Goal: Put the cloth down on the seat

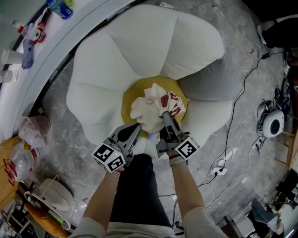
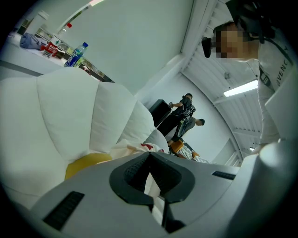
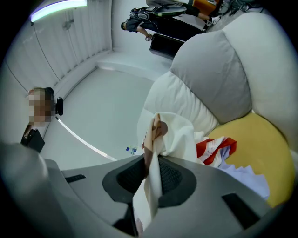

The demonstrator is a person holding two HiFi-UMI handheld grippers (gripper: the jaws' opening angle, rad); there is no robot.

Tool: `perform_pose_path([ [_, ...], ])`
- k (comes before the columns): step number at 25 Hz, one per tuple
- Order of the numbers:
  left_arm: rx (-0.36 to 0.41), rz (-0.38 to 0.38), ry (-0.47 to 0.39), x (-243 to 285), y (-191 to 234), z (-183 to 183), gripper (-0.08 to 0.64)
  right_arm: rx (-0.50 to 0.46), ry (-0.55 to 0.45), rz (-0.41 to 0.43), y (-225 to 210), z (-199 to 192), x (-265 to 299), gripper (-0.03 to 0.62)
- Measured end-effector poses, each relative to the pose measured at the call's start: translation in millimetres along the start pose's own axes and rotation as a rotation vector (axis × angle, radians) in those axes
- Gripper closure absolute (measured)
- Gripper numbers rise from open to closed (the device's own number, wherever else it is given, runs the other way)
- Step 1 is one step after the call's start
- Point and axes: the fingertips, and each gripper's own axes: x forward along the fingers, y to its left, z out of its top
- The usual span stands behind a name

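The seat is a flower-shaped cushion with white petals (image 1: pixel 139 42), one grey petal (image 1: pixel 209 83) and a yellow centre (image 1: pixel 135 93). A crumpled white cloth with red print (image 1: pixel 151 109) lies bunched over that centre. My right gripper (image 1: pixel 165 115) is shut on a fold of the cloth, which stands up between its pads (image 3: pixel 151 160). My left gripper (image 1: pixel 137 126) is at the cloth's near left edge. In the left gripper view its jaws (image 2: pixel 150 155) are closed with a white strip of cloth (image 2: pixel 135 148) between them. Both grippers hang low over the seat's front.
A curved white counter (image 1: pixel 42 51) with bottles (image 1: pixel 60 7) runs along the top left. A plastic bag (image 1: pixel 32 132) and clutter lie on the floor at the left. At the right are cables, a power strip (image 1: pixel 218 171) and a white device (image 1: pixel 272 123).
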Motion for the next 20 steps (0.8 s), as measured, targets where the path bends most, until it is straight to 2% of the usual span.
perform_pose_path([
  [3, 0.017, 0.004, 0.021, 3, 3, -7, 0.546, -0.021, -0.004, -0.020, -12, 1, -2, 0.520],
  [7, 0.053, 0.001, 0.054, 10, 7, -18, 0.546, 0.001, -0.007, -0.038, -30, -4, -2, 0.520],
  [13, 0.046, 0.017, 0.051, 27, 17, -25, 0.546, -0.007, -0.017, -0.050, -50, 4, -1, 0.520],
  [20, 0.042, 0.015, 0.051, 31, 28, -41, 0.546, -0.050, -0.019, -0.108, -78, 8, -4, 0.518],
])
